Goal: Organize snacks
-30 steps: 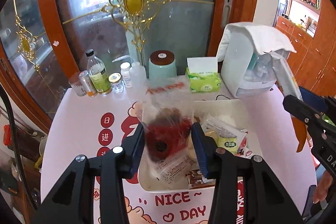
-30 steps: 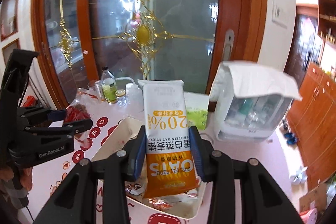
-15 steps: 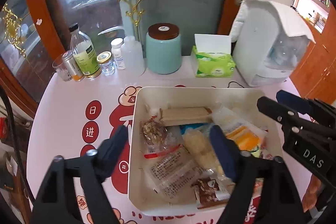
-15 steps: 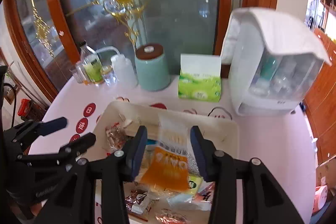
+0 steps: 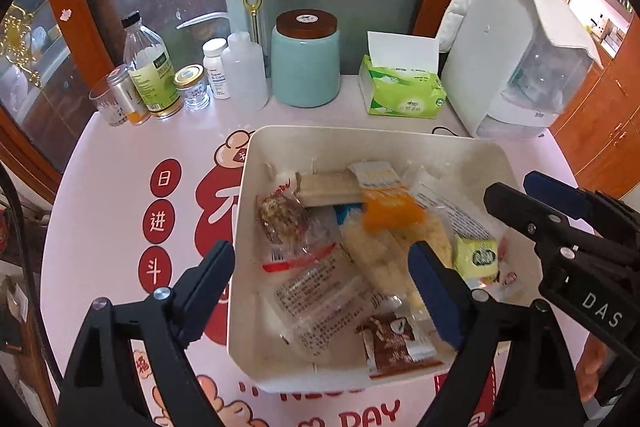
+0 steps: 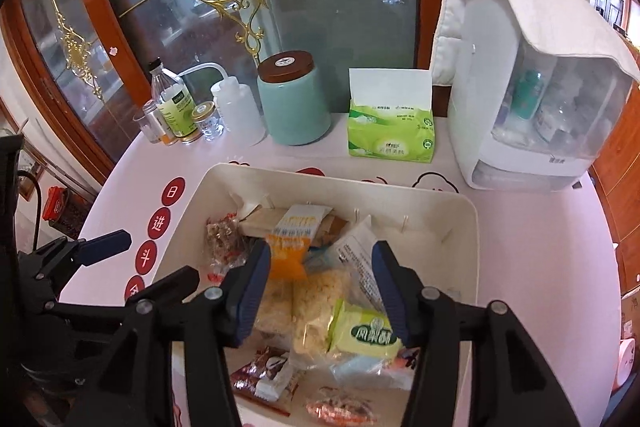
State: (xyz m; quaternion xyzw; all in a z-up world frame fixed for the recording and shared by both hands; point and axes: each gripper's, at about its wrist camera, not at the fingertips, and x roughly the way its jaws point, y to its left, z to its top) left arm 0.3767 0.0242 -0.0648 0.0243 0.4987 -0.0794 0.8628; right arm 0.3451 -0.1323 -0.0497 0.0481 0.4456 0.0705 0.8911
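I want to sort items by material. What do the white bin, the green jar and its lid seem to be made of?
White bin: probably plastic, with a smooth matte look and thin moulded walls with rounded corners.
Green jar: probably glazed ceramic, pale green and opaque with a soft shine; coated metal is possible too.
Lid: looks like dark wood with a satin finish, though the grain is too fine to see.

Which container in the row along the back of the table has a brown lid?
The pale teal ceramic jar, beside the green tissue pack. It is opaque and widest; the clear bottles left of it have small caps.
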